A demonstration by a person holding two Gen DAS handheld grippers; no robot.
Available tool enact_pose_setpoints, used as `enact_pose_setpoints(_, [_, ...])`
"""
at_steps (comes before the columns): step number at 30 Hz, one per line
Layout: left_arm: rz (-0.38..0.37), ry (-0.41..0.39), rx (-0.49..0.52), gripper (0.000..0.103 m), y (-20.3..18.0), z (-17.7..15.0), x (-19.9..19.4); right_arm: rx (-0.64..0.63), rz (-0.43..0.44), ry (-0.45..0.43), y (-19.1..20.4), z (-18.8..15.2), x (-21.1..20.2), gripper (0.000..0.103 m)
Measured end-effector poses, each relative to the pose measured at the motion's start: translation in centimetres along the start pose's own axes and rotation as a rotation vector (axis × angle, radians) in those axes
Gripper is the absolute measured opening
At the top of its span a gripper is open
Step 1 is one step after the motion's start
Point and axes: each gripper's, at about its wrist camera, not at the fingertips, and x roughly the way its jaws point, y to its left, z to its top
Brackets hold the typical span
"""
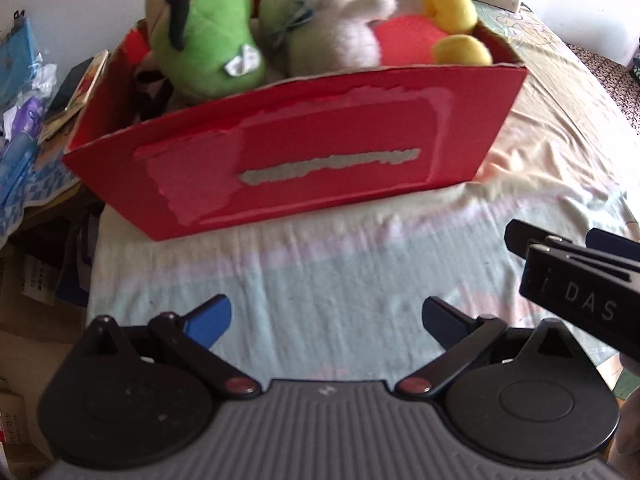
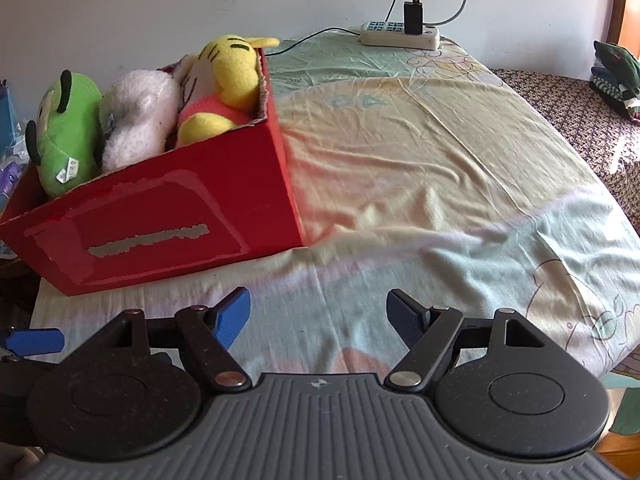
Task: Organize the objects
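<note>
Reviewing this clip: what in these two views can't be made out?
- Floor of the red box: hidden in both views by its front wall and the plush toys.
- Label on the green plush: blurred in the left wrist view, too small in the right.
- Right gripper: cut off by the left wrist view's edge.
- Power strip markings: too small.

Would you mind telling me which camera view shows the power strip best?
The right wrist view: the power strip lies whole on the bed, black charger plugged in. The left wrist view catches only part of it at the top edge.
</note>
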Motion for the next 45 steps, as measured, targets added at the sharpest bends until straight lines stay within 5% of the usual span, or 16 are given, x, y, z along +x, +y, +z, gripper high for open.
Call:
enact_pose_setpoints(13, [0.066,-0.022,-0.071,0.102,4.8,0.0,-1.5,-0.067,0.028,-0.013,4.7,0.7,-1.0,0.077])
enact_pose_setpoints(22, [0.101,-0.012,-0.088,0.102,6.0,1.3,-2.2,-0.032,0.017,-0.049,4.4,2.7,-2.3,0.077])
enact_pose_setpoints(39, [0.190,-0.167,-0.108,0.102,6.8,5.3,-7.8,-0.112,0.054,-0.102,4.7,6.6,-5.1,0.077])
enact_pose_setpoints(45, [0.223,-0.157,-0.163,0.102,6.8,6.4,-7.9,-0.153,0.100,-0.094,4.7,7.5,-4.8,0.077])
